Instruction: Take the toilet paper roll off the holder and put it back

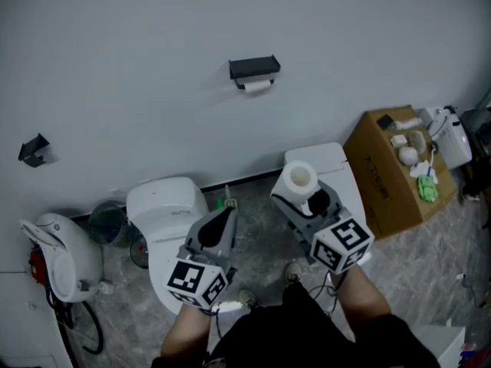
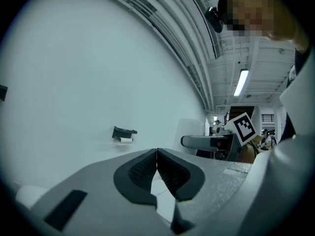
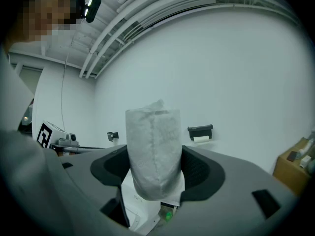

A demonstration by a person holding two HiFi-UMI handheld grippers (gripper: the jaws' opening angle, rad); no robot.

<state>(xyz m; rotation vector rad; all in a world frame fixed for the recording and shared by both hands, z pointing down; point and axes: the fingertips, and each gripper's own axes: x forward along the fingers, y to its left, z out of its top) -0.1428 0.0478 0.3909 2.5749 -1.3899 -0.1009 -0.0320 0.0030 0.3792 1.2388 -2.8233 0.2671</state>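
Observation:
A white toilet paper roll (image 1: 298, 179) stands upright between the jaws of my right gripper (image 1: 301, 196), which is shut on it. The right gripper view shows the roll (image 3: 153, 151) pressed by both pads, well short of the wall. The black holder (image 1: 254, 68) is fixed on the white wall ahead, with a bit of white paper (image 1: 257, 86) showing under it. That holder (image 3: 200, 130) is just right of the held roll in the right gripper view. My left gripper (image 1: 227, 215) is shut and holds nothing, its pads meeting (image 2: 157, 163). The holder (image 2: 123, 132) lies left of its line.
Two white toilets stand below, one under the left gripper (image 1: 164, 202) and one under the right (image 1: 331, 162). A cardboard box (image 1: 387, 176) with small items sits at the right. A small black fixture (image 1: 34, 150) is on the wall at left, a bin (image 1: 107, 222) beneath.

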